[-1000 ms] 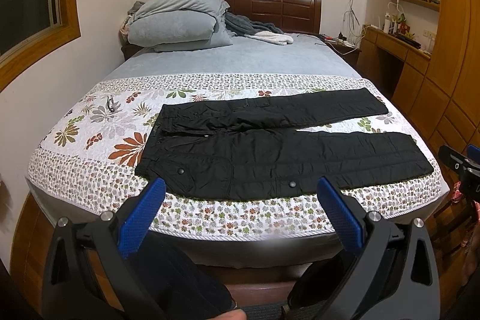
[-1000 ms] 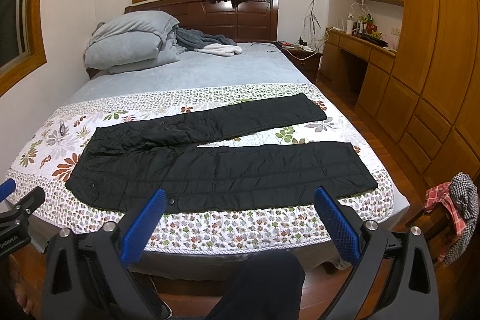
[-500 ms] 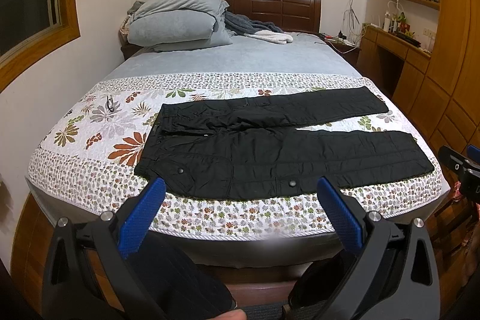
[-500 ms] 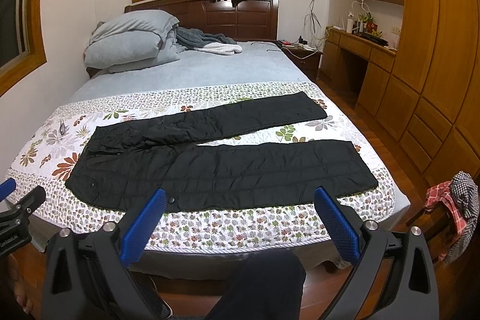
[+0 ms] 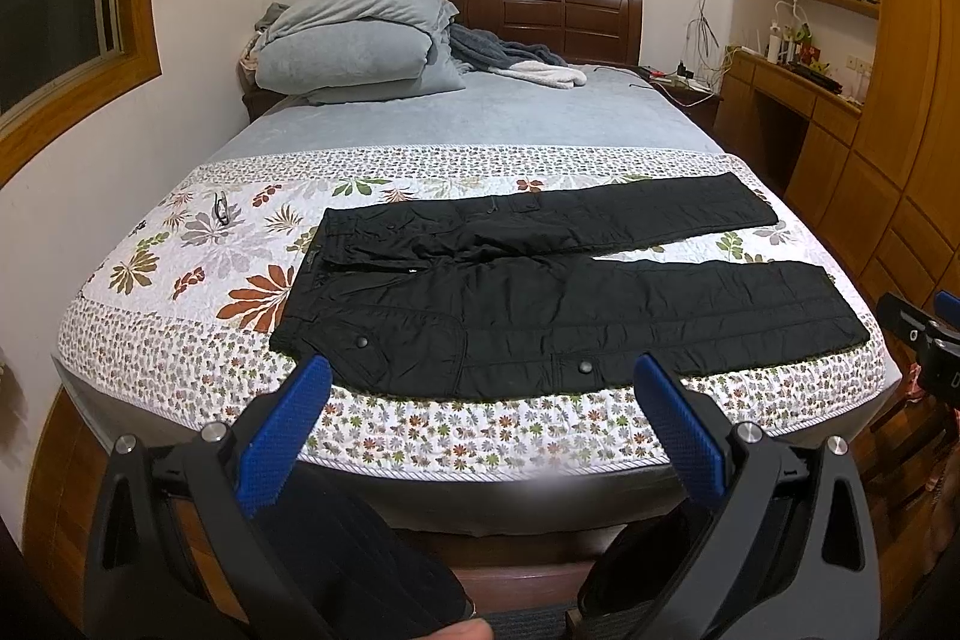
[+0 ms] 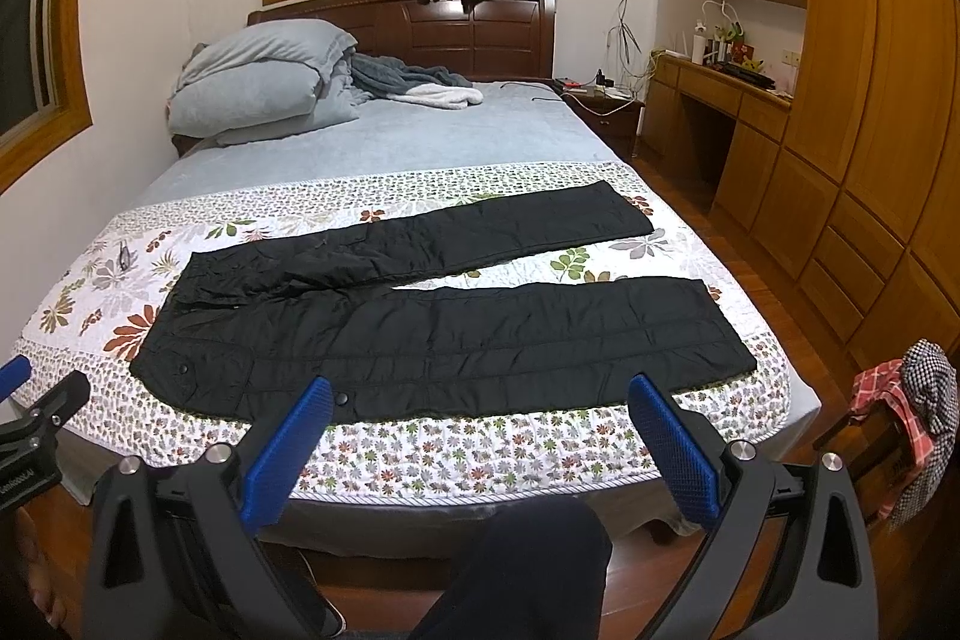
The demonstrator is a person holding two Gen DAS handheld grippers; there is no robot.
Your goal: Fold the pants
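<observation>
Nearest the cameras, the left tongs and the right tongs both stand released, their blue pads spread wide with nothing between them, held off the near edge of the bed and touching no cloth. The right tongs also show at the right edge of the left wrist view, and the left tongs at the left edge of the right wrist view. Below them a person's dark-clad knee shows in front of the bed frame.

On the floral quilt that covers the near part of the bed, the black pants lie flat and unfolded, waist to the left, the 2 legs running to the right and spread apart in a narrow V. The near leg lies close to the quilt's near edge; the far leg angles away.

Past the quilt is a grey-blue sheet, then stacked pillows at the far left against the dark wooden headboard. A wooden wardrobe lines the right wall.
</observation>
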